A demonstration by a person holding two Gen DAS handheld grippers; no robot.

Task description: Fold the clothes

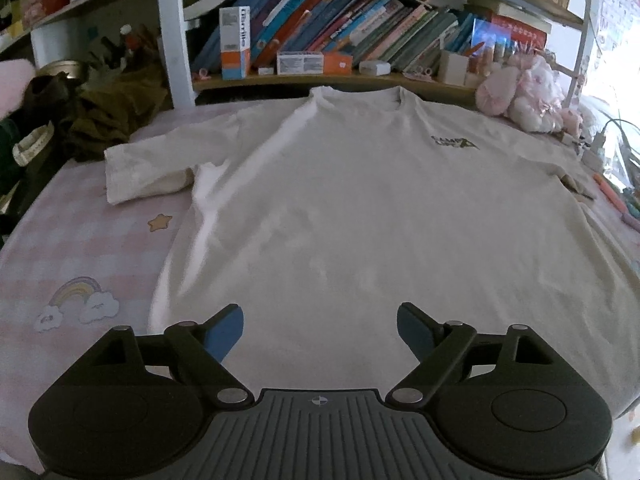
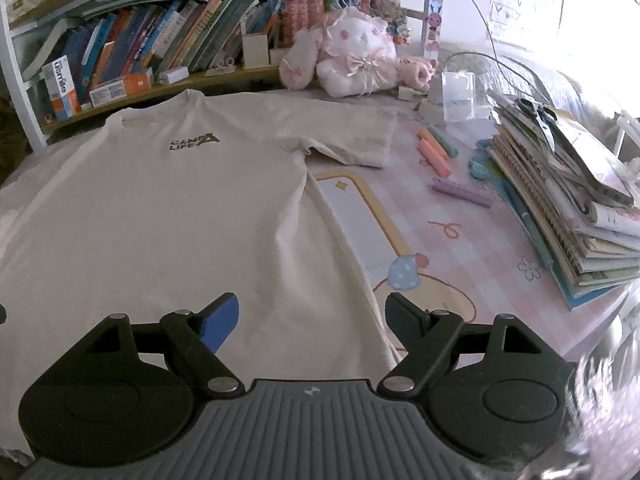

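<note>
Two blue-padded black fingers of the left gripper (image 1: 320, 328) stand wide apart in the left wrist view, with nothing between them; below them lies the cream short-sleeved cotton T-shirt (image 1: 340, 208), spread flat and face up on the pink checked tablecloth (image 1: 72, 248), its collar pointing away toward the wooden bookshelf of slanted colourful books (image 1: 340, 28); one sleeve sticks out to the left of the picture, near a crumpled olive-brown garment (image 1: 108, 116), and a small dark chest print (image 1: 454, 143) sits right of the collar; a pink plush toy (image 1: 524, 96) rests at the far right edge of the shirt's shoulder. In the right wrist view the right gripper (image 2: 312, 320) likewise gapes wide and holds nothing; its fingers hover over the shirt's near side edge, one above the fabric and the other above the tablecloth just beside the hem; the shirt's other sleeve lies flat, pointing to the right of the picture, with pastel highlighter pens (image 2: 436, 148) near it; farther right a tall stack of notebooks and booklets (image 2: 568, 208) carries a pair of dark-handled scissors (image 2: 540, 116) on top.
</note>
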